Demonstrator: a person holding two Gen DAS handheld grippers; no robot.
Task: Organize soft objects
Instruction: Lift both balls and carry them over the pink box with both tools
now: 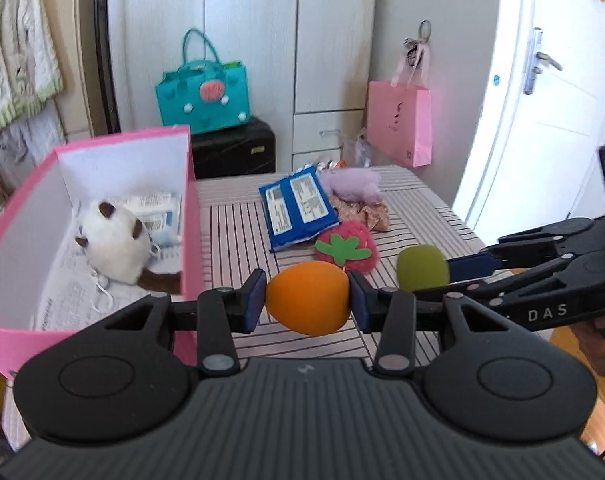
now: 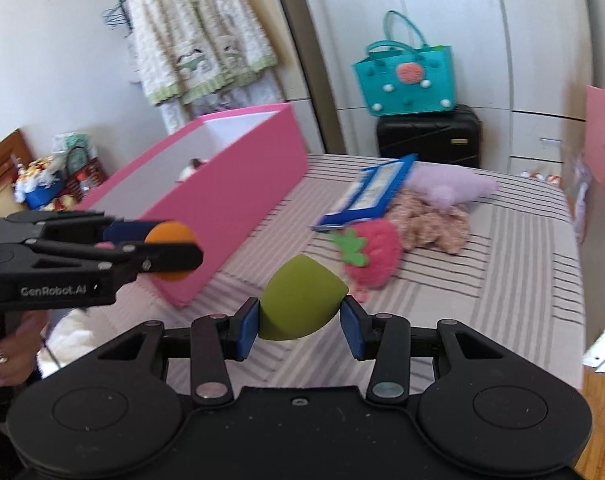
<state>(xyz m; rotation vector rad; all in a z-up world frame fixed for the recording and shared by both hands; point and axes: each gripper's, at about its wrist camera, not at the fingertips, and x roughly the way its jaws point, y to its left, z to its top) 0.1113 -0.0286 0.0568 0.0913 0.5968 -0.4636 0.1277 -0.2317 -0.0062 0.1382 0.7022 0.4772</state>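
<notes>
**Soft objects: two sponges lifted, box waiting**

Pink storage box (image 1: 190, 216) stands open on the striped surface (image 1: 230, 240), left of and beyond the left fingers, with a white plush toy (image 1: 114, 244) and packets already inside. Ahead of both grippers lie a blue wipes pack (image 1: 298, 208), a strawberry plush (image 1: 346, 248) and scrunchies. The left gripper (image 1: 308, 298) is clenched on an orange makeup sponge (image 1: 308, 298), squarely between its fingers; the right gripper (image 2: 300, 316) grasps a green makeup sponge (image 2: 300, 304) likewise. Judged step: carrying both to the box. Next, each must pass over the box wall before letting go.
</notes>
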